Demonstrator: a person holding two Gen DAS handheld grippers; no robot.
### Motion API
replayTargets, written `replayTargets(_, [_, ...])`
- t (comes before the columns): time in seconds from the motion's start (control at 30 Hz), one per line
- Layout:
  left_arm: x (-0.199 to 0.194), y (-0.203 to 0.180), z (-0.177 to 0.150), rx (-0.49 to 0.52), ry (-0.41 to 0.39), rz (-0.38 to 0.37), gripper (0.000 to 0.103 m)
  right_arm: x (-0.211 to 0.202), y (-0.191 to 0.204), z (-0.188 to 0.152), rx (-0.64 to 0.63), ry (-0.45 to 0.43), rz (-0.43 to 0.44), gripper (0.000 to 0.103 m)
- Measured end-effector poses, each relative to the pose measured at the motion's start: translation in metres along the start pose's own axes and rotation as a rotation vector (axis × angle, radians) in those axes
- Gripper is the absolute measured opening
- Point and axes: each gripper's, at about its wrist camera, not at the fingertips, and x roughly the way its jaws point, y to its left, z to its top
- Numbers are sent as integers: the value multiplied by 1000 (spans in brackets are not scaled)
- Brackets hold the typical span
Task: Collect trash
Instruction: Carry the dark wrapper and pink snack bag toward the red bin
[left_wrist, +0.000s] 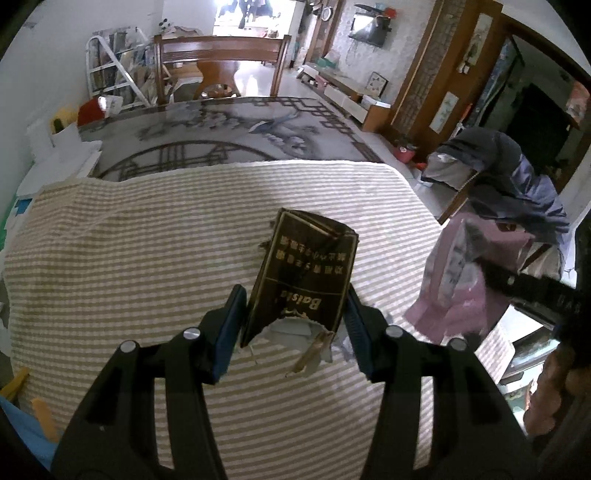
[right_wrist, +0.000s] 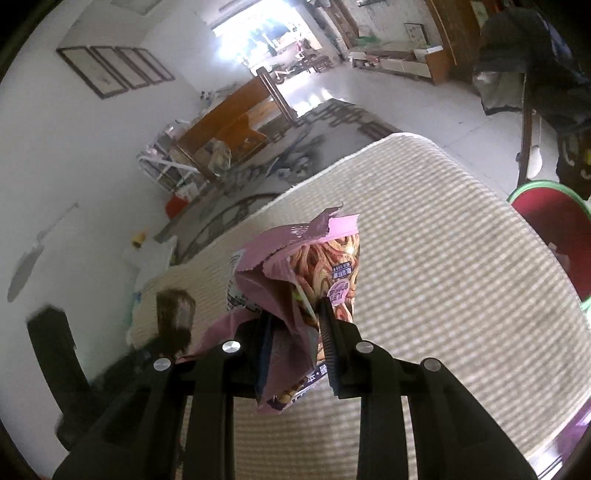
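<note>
My left gripper is shut on a torn dark brown cigarette pack with gold lettering, held above the striped tablecloth. Ragged paper hangs from the pack's lower end. My right gripper is shut on a torn pink snack wrapper printed with noodles, lifted off the cloth. In the left wrist view that pink wrapper shows at the right, pinched by the other gripper's black finger. In the right wrist view the brown pack shows blurred at the left.
A red basin with a green rim sits at the table's right edge. A wooden chair stands at the far end of the patterned tabletop. Clothes are draped over a chair on the right. Yellow clothespins lie near left.
</note>
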Motion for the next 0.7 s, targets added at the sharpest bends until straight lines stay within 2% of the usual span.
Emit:
replayTargets(0.13, [0, -10, 4, 5, -8, -17, 50, -14, -5, 6, -23, -68, -36, 23])
replayTargets(0.23, [0, -18, 5, 12, -12, -25, 50, -15, -10, 7, -17, -74, -43, 23])
replayTargets(0.43, [0, -28, 7, 14, -19, -25, 50, -21, -19, 9, -24, -85, -42, 15])
replayTargets(0.7, [6, -49, 13, 24, -24, -20, 50, -35, -39, 15, -22, -104, -34, 15])
